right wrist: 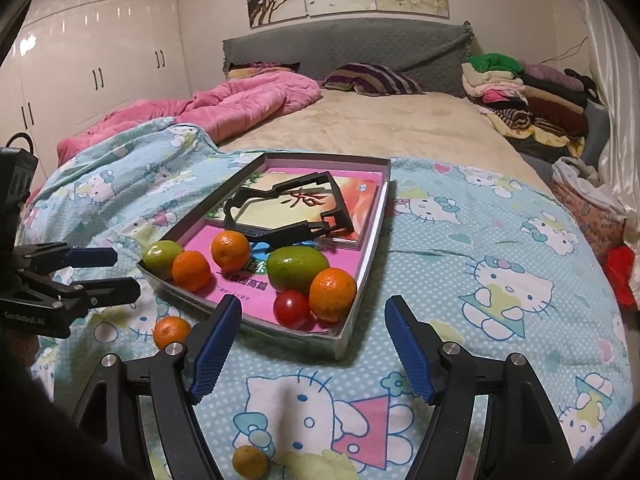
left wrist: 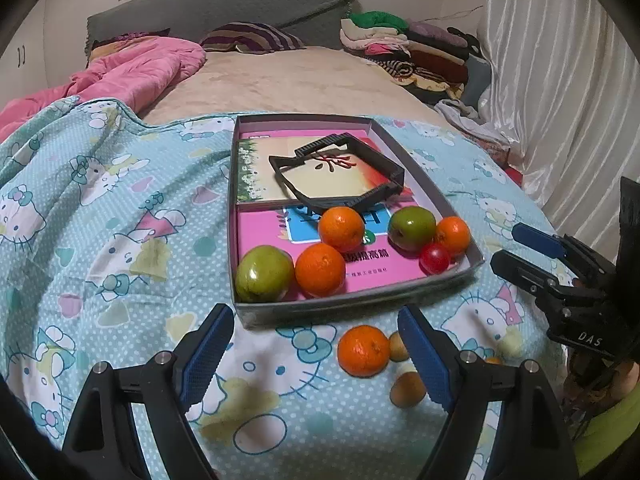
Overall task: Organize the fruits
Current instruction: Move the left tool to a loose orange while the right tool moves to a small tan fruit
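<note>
Lying across the bed: cartoon-cat blanket [left wrist: 100, 208]; resting on it, grey tray [left wrist: 352, 304] holding two green fruits, three oranges, one cherry tomato [left wrist: 435, 258]; sitting loose beside it, orange [left wrist: 363, 351]; hovering spread, gripping nothing: left gripper [left wrist: 316, 356], right gripper [right wrist: 314, 350]

We see a bed [right wrist: 400, 128] with a cartoon-cat sheet [left wrist: 120, 240] spread over its near end. On that sheet rests a shallow grey box [left wrist: 352, 304], and near its front edge, toward five o'clock, an orange [left wrist: 363, 350] and two small brownish fruits [left wrist: 407, 389] lie loose. At eleven o'clock a pink quilt [left wrist: 132, 68] lies bunched; at one o'clock, folded clothes [left wrist: 404, 46].
</note>
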The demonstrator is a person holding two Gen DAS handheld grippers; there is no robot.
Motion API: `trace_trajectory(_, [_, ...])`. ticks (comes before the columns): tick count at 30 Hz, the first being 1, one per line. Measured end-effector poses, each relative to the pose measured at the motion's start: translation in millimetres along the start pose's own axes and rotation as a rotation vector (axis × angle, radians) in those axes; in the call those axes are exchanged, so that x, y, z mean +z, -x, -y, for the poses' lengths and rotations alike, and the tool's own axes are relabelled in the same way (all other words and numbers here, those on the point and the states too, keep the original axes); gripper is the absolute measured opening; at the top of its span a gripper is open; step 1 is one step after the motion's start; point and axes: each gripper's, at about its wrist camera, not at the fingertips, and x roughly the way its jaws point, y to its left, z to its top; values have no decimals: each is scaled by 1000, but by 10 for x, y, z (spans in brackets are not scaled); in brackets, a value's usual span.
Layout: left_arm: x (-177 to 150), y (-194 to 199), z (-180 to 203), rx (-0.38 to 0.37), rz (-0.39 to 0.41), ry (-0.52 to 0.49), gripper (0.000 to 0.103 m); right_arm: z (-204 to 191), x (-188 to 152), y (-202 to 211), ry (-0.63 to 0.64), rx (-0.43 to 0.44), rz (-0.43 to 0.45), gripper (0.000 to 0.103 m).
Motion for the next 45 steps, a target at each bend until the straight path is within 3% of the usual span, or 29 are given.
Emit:
trace_trajectory(16, [-211, -23, -14, 9, -51, -26, 84, -323, -197, 110, 49, 38, -28, 76])
trace_trajectory(29, [-333, -109, -21, -52, -103, -57, 70, -467, -367, 98, 67, 68, -70, 76])
trace_trajectory(40, [-261, -322, 124, -153, -185, -189, 60, -674, -485, 26, 129, 92, -119, 76])
trace_trajectory(45, [-210, -464, 159, -203, -226, -237, 48, -728, -527, -7, 150, 103, -141, 76])
